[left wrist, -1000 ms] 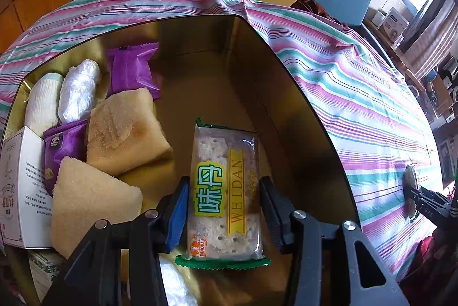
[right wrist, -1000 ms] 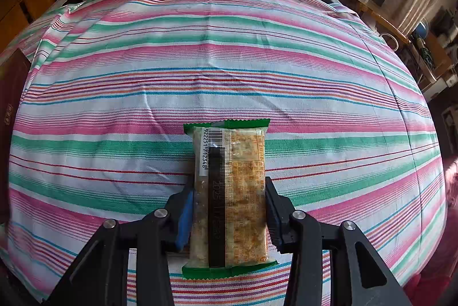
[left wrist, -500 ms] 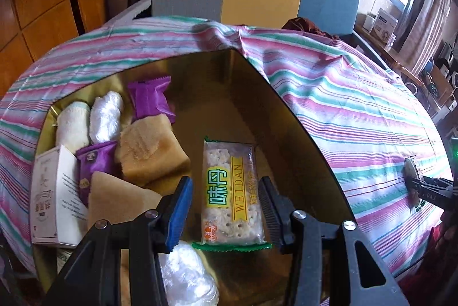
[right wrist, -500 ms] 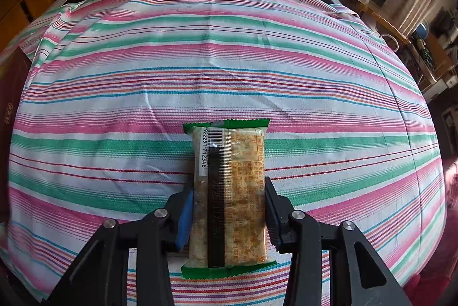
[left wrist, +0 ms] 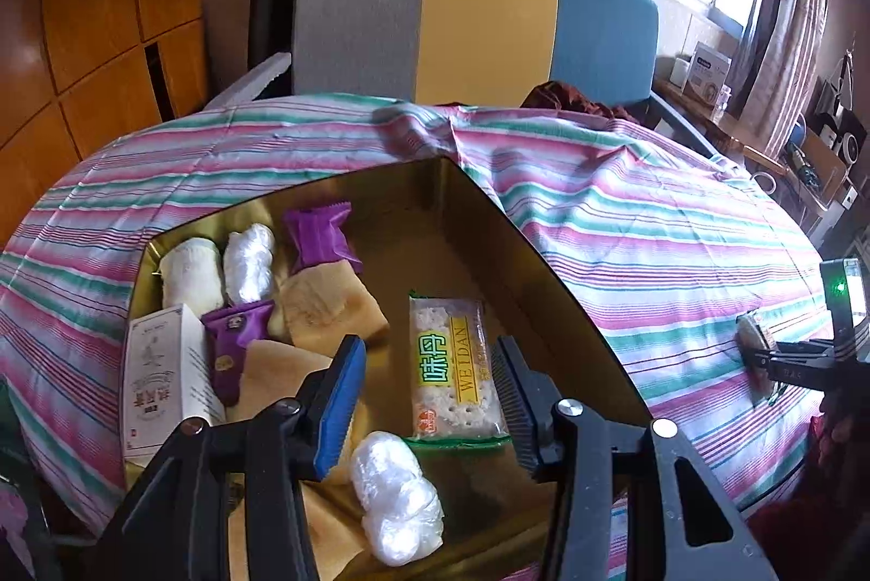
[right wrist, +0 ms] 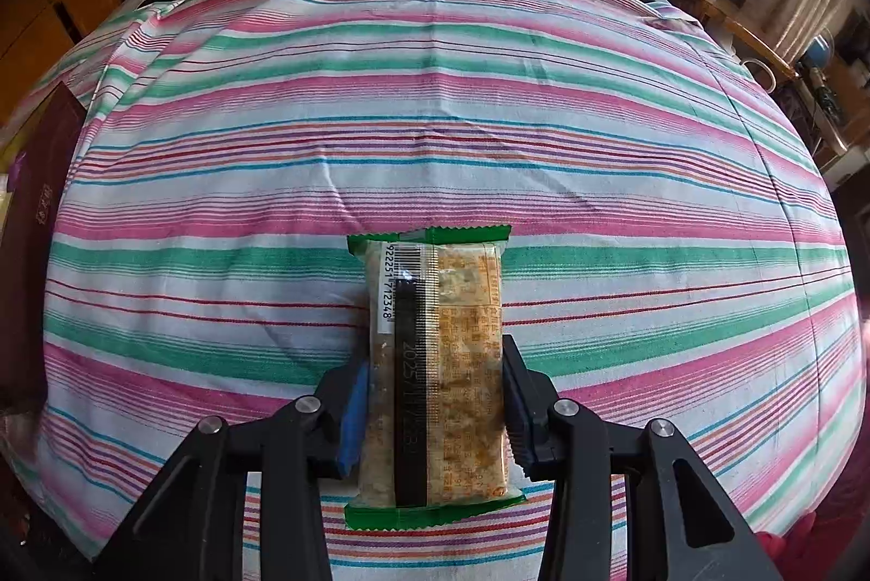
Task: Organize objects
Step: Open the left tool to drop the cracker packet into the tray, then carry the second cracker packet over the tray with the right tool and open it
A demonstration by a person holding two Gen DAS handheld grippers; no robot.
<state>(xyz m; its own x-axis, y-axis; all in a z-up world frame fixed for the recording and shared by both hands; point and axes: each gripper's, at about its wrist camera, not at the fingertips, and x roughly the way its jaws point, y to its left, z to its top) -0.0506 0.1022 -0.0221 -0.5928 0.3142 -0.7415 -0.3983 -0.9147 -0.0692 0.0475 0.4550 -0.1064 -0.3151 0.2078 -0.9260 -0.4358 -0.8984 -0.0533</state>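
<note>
Right wrist: hand-held gripper (right wrist: 432, 404) clamps cracker packet (right wrist: 435, 369) (barcode up).

The gold box (left wrist: 549, 287) is crowded with snacks on its left half; its right half lies open around one cracker pack (left wrist: 454, 363). The striped counter (right wrist: 489, 118) beyond is bare.

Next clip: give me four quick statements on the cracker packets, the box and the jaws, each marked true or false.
1. The left gripper grips the WEIDAN cracker packet. False: its jaws stand apart, the packet lying free in the gold box.
2. The right gripper is shut on a green-edged cracker packet. True.
3. That packet shows its barcode side. True.
4. The box holds only cracker packets. False: purple packets lie there too.
</note>
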